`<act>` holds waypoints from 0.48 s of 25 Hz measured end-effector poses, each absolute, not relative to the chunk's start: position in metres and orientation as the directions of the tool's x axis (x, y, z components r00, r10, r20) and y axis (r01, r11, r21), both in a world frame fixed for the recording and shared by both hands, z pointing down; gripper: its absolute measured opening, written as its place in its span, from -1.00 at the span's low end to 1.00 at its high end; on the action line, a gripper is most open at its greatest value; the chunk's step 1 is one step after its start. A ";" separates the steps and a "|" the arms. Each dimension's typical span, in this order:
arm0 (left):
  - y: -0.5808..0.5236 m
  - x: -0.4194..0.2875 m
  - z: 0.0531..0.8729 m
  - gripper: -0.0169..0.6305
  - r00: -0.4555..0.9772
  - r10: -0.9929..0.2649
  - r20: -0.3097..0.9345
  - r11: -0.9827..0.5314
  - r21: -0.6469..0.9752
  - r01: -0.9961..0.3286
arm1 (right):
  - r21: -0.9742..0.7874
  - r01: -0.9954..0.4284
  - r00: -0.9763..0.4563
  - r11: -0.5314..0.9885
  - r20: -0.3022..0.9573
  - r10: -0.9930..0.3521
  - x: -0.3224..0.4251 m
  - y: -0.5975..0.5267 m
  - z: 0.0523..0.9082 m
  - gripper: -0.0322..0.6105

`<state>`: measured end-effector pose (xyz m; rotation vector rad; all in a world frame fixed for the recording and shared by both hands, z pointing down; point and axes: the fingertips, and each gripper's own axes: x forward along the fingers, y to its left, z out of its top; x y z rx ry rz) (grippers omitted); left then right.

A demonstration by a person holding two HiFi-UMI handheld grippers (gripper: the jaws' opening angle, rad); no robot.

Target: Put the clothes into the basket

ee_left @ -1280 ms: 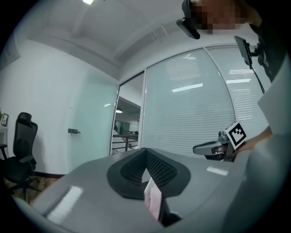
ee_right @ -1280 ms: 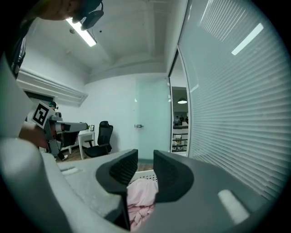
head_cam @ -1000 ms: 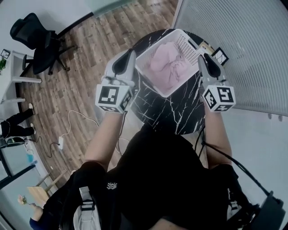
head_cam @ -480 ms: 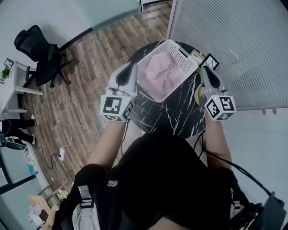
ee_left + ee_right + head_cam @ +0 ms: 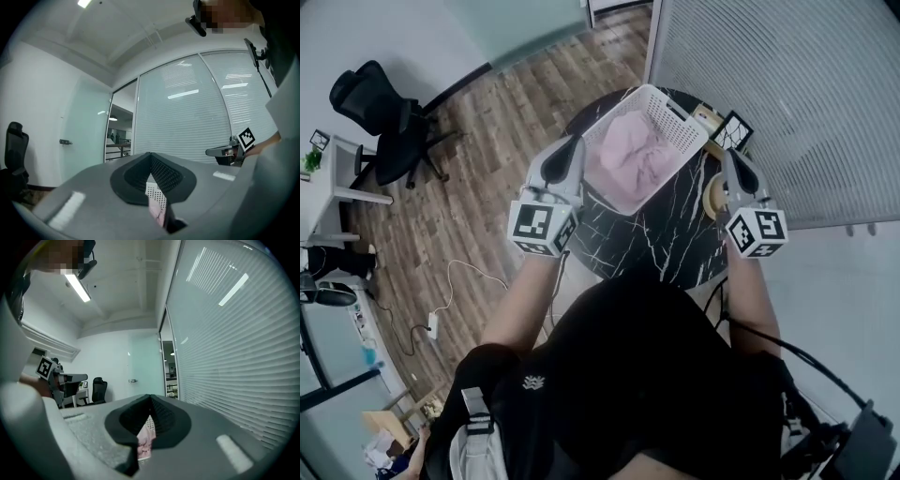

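Note:
A white perforated basket stands on the far half of the round black marble table. Pink clothes fill it. My left gripper sits level at the basket's left corner, jaws together, and I cannot tell whether it touches the rim. My right gripper is just off the basket's right side; its jaws have just been closing and now stand shut with nothing between them. The left gripper view looks past its meeting jaws to basket mesh. In the right gripper view the pink cloth shows beyond that gripper.
A tan round object and a small framed card lie on the table by the right gripper. A glass wall with blinds runs along the right. A black office chair and a cable are on the wood floor at left.
Both grippers have shifted a little down the picture along the basket's sides. The basket with the pink clothes stays on the table.

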<state>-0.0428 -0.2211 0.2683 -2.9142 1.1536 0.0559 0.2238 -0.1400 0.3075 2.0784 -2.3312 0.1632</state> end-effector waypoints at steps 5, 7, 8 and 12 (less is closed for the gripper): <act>-0.217 -0.031 0.268 -0.92 0.750 -0.661 -0.030 -0.750 -0.008 -0.662 | -0.075 -0.991 -0.117 0.111 0.080 -0.990 0.232 -0.137 0.314 -0.89; -0.216 -0.029 0.265 -0.92 0.750 -0.661 -0.033 -0.750 -0.013 -0.662 | -0.074 -0.991 -0.116 0.110 0.079 -0.990 0.234 -0.135 0.313 -0.89; -0.215 -0.029 0.263 -0.92 0.750 -0.661 -0.034 -0.750 -0.013 -0.661 | -0.074 -0.991 -0.114 0.109 0.076 -0.991 0.234 -0.134 0.312 -0.89; -0.210 -0.028 0.255 -0.92 0.757 -0.651 -0.051 -0.758 -0.011 -0.652 | -0.066 -0.992 -0.110 0.106 0.073 -0.991 0.235 -0.129 0.311 -0.89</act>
